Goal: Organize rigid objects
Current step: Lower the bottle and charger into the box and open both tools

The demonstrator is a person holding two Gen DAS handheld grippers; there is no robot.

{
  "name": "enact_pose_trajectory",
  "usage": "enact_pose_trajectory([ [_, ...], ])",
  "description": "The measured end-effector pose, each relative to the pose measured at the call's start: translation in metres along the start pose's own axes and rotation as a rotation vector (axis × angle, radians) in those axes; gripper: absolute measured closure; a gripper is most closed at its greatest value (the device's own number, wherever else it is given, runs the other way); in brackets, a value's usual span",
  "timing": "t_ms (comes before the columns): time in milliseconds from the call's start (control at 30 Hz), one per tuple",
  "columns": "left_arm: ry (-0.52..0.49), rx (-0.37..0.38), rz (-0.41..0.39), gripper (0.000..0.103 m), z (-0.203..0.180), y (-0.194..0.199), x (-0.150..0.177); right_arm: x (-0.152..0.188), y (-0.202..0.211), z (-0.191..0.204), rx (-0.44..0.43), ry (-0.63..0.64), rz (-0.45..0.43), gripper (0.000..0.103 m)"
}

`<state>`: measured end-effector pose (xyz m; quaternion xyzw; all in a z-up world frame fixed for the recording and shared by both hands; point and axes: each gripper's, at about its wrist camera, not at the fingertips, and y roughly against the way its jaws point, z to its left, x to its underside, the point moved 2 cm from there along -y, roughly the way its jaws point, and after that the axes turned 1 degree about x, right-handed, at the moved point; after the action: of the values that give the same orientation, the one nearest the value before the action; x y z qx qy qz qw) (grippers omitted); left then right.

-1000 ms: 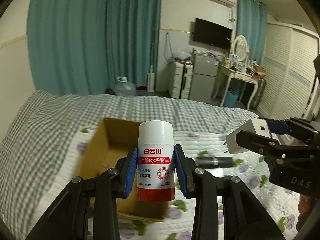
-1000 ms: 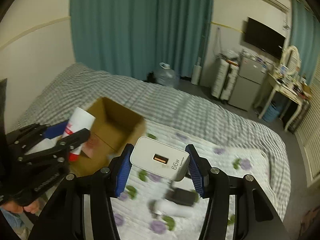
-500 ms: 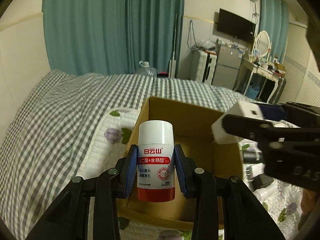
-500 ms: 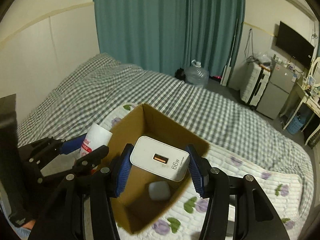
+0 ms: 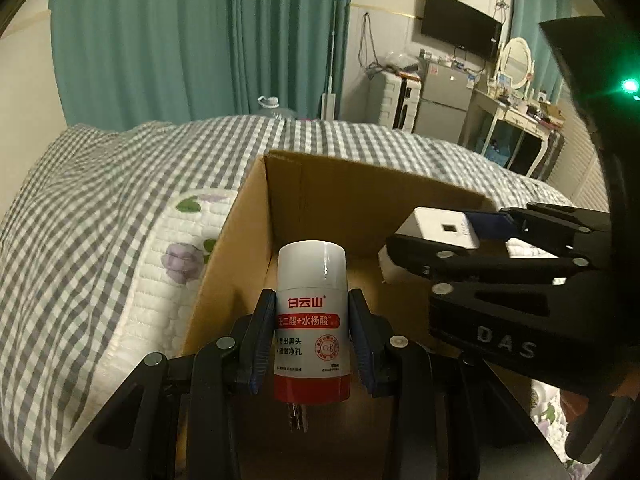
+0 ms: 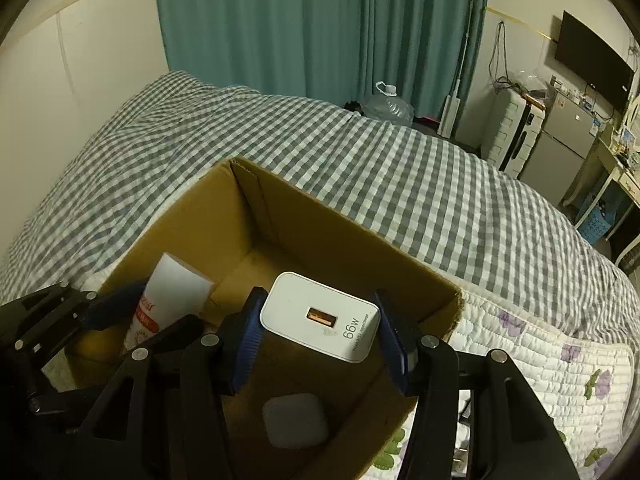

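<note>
Left wrist view: the left gripper (image 5: 312, 344) is clamped on an upright bottle (image 5: 312, 320) at its lower half, above the near left part of the open box (image 5: 360, 184). The right gripper (image 5: 448, 236) hangs close on the right with the charger (image 5: 440, 228). If both go down together, the tongs may knock each other.

Right wrist view: the right gripper (image 6: 320, 336) pinches the charger (image 6: 320, 318) by its sides, tilted, over the box (image 6: 280, 200). A grey case (image 6: 294, 420) lies on the floor right below; let go from here, the charger could land on it.
</note>
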<state>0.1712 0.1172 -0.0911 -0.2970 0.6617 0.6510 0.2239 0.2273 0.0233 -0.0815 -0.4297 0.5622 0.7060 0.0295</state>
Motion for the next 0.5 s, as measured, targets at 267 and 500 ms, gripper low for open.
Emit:
enact_pose_trajectory([
  [267, 0.000, -0.004, 0.014, 0.064, -0.003, 0.004, 0.004, 0.003, 0.003, -0.001, -0.026, -0.019, -0.007, 0.049],
  [500, -0.013, -0.092, -0.054, 0.043, -0.018, 0.045, -0.001, -0.004, 0.061, -0.022, 0.034, -0.050, -0.078, 0.027],
])
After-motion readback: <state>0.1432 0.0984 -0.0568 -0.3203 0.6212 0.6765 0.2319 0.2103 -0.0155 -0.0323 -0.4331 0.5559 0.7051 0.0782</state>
